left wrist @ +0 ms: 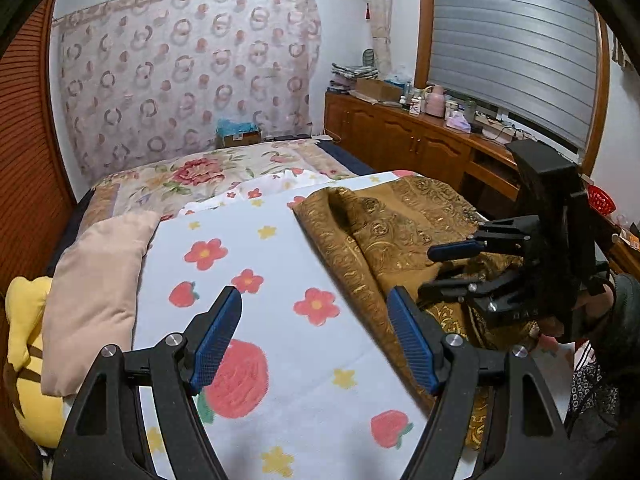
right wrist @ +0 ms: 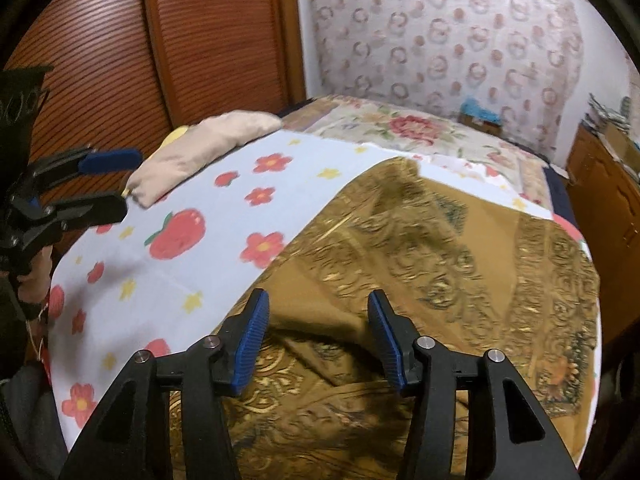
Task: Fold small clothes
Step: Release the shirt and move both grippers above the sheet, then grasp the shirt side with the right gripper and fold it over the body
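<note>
Both grippers, left (left wrist: 314, 336) and right (right wrist: 318, 340): fingers spread wide, nothing held | brown gold-patterned cloth (right wrist: 420, 264): rumpled, laid on floral sheet (left wrist: 256, 264)

No legible text, labels or numbers anywhere.

The right gripper (right wrist: 316, 312) fills the bottom centre, jaws apart over a rumpled gold patterned cloth (right wrist: 420, 264) on a white flowered sheet (right wrist: 180, 240); at the left edge the left gripper (right wrist: 120, 180) hangs, jaws parted, near a beige pillow (right wrist: 200, 140)
</note>
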The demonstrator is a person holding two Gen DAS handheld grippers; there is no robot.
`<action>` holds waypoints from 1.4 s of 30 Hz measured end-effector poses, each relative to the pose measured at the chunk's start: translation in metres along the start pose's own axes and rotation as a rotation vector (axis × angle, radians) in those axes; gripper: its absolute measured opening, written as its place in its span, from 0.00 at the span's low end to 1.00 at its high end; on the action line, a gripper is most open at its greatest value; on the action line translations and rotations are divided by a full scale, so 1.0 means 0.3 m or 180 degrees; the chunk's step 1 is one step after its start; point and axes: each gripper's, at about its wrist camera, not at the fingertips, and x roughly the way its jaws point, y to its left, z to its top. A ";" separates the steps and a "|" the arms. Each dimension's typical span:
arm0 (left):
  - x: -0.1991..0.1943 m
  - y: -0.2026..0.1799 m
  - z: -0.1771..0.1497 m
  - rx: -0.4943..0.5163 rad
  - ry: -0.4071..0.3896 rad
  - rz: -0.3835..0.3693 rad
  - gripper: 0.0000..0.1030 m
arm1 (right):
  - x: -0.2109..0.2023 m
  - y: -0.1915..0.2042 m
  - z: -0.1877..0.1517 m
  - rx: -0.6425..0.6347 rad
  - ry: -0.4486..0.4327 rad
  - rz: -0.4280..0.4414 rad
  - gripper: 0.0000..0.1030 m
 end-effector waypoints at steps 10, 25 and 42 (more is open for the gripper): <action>0.027 0.042 -0.066 -0.0117 0.0110 -0.0006 0.74 | 0.082 0.034 0.009 -0.0251 0.0279 -0.0187 0.62; 0.056 -0.006 -0.085 -0.0063 0.0170 -0.0095 0.74 | -0.083 -0.161 0.128 -0.0168 -0.0067 -0.0465 0.09; 0.069 -0.089 -0.095 0.0025 0.0229 -0.0196 0.74 | 0.072 -0.509 0.188 0.0910 0.0073 -0.1481 0.33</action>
